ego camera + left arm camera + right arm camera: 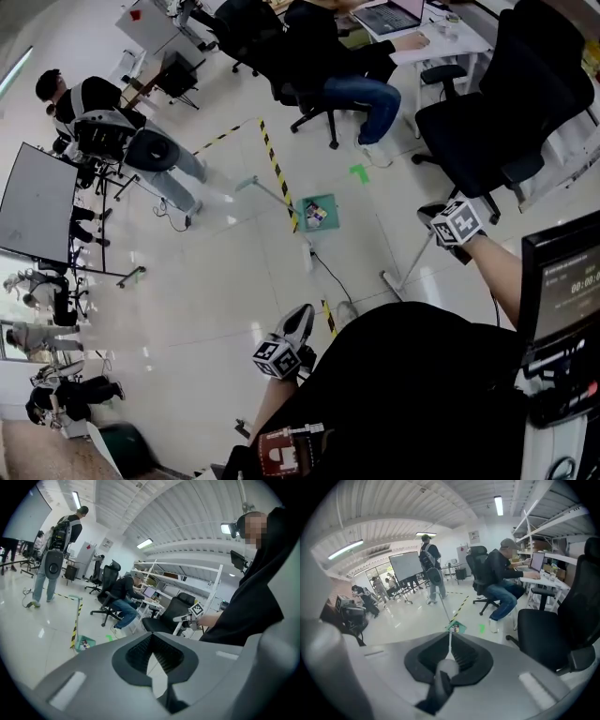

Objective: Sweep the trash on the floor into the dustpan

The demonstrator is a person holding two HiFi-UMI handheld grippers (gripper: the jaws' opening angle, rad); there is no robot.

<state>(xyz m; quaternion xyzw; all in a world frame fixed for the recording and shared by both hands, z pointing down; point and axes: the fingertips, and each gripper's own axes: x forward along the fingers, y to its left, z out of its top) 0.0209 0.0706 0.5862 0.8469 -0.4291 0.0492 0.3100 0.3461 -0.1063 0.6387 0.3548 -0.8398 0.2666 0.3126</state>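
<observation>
Left gripper (152, 637) and right gripper (450, 638), two, are both closed empty, facing one dustpan (319, 212).

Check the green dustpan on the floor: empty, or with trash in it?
With trash: small pieces lie inside the green dustpan, visible in the head view and right gripper view.

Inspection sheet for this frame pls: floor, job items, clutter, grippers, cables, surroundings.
Surface: glossy pale floor, crossed by hazard tape.
Job's things: green dustpan on the floor, trash inside; broom not made out.
Clutter: green tape mark.
Grippers: left gripper and right gripper both shut, empty, away from the dustpan.
Cables: cable trailing near the dustpan.
Surroundings: seated person, standing person, black office chair.
</observation>
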